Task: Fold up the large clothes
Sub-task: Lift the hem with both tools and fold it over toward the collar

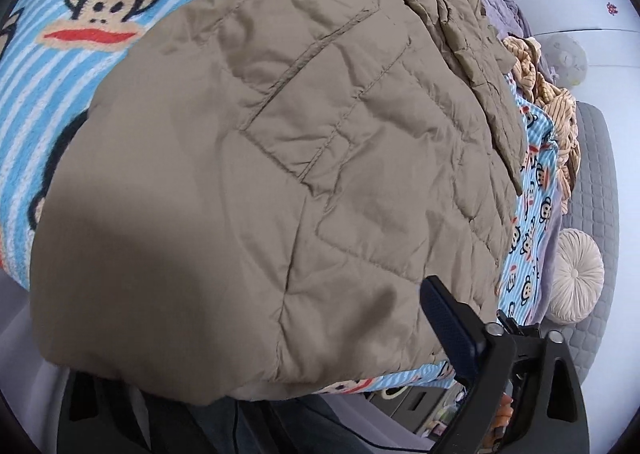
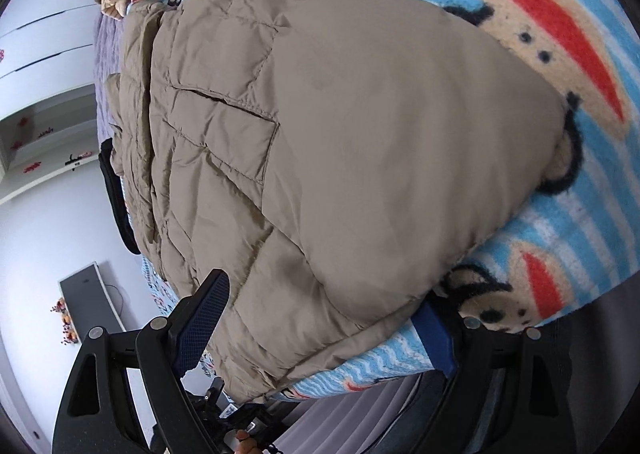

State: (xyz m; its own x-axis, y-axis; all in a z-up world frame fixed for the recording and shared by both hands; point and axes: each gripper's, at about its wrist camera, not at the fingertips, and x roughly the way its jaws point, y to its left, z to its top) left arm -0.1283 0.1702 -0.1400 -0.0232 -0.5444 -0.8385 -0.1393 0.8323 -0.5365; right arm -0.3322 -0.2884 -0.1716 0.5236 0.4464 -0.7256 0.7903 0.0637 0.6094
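Quilted Jacket, Khaki — Hem at Bed Edge

Khaki quilted jacket (image 1: pixel 248 158) lies flat on a monkey-print fleece blanket (image 1: pixel 36 126) over the bed. Left gripper (image 1: pixel 256 338): fingers apart, hem between them, one finger hidden beneath. Right gripper (image 2: pixel 320 318): fingers apart, straddling the hem corner; grip not discernible

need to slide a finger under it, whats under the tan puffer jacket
The tan puffer jacket lies on a blue striped monkey-print blanket, which shows along its edges. Whatever the jacket's middle covers is hidden.
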